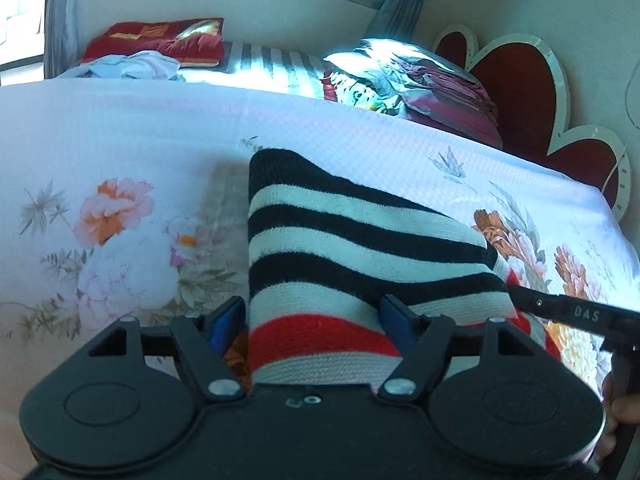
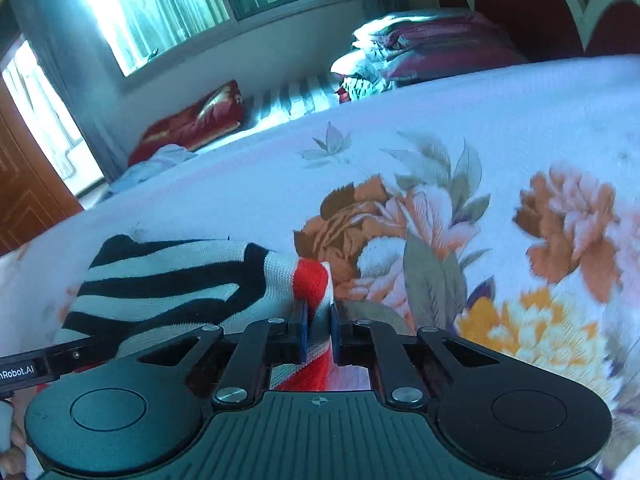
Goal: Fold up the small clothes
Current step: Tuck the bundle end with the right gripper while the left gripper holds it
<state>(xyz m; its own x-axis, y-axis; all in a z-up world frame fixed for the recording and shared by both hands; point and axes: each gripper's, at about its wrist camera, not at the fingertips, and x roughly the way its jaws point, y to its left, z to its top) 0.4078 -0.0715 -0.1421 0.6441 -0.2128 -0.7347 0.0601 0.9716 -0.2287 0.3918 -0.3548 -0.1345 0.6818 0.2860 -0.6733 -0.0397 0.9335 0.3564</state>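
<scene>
A small knit garment (image 1: 340, 240) with black, white and red stripes lies on the flowered bedsheet (image 1: 120, 140). My left gripper (image 1: 312, 314) stands wide open around its near end; the cloth passes between the blue pads (image 1: 226, 320), and I cannot see them press on it. In the right wrist view my right gripper (image 2: 319, 332) is shut on the red and white edge of the garment (image 2: 168, 276), pinched narrow between its pads. One black finger of the right gripper (image 1: 568, 312) reaches in at the garment's right side.
Folded maroon bedding (image 1: 432, 88) and a red cushion (image 1: 160, 40) lie at the far side of the bed. A loose pale cloth (image 1: 132, 66) rests near the cushion. A red heart-shaped headboard (image 1: 520, 80) stands on the right. A hand (image 1: 618, 420) shows at the lower right.
</scene>
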